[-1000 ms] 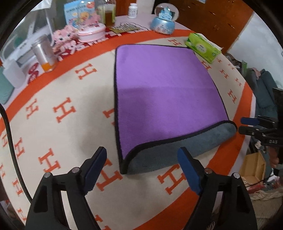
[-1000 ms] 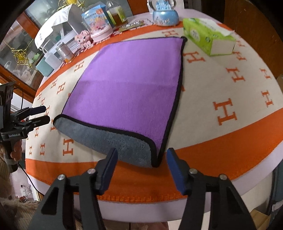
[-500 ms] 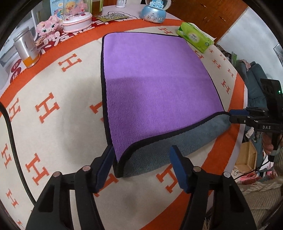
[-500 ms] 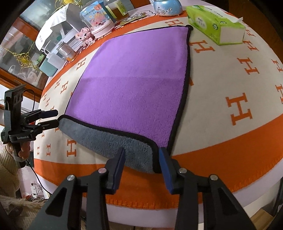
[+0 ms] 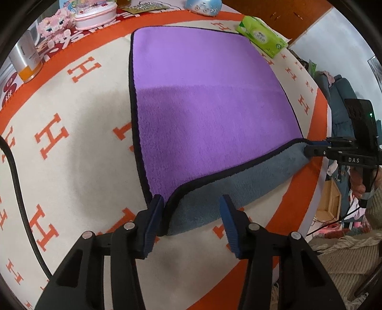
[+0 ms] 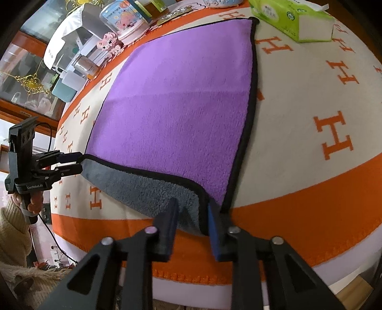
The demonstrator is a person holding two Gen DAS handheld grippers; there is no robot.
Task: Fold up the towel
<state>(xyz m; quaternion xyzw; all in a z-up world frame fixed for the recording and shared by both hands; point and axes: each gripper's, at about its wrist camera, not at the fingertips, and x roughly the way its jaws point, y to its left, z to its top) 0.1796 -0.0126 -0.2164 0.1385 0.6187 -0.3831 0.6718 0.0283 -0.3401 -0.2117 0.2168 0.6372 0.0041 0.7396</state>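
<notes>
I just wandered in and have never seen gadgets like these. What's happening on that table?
A person holds a two-finger gripper in each hand and is folding a purple towel that lies on the orange-and-cream tablecloth. Its near edge is turned up, showing the grey underside. The left gripper is open around the near left corner. The right gripper has narrowed around the near right corner, though a full pinch can't be confirmed. A green tissue box sits beyond.

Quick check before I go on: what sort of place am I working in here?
Probably a home living or dining room: a round table under an orange H-pattern cloth, cluttered with a tissue box and pink toy figure, with a glass-front wooden cabinet behind.
</notes>
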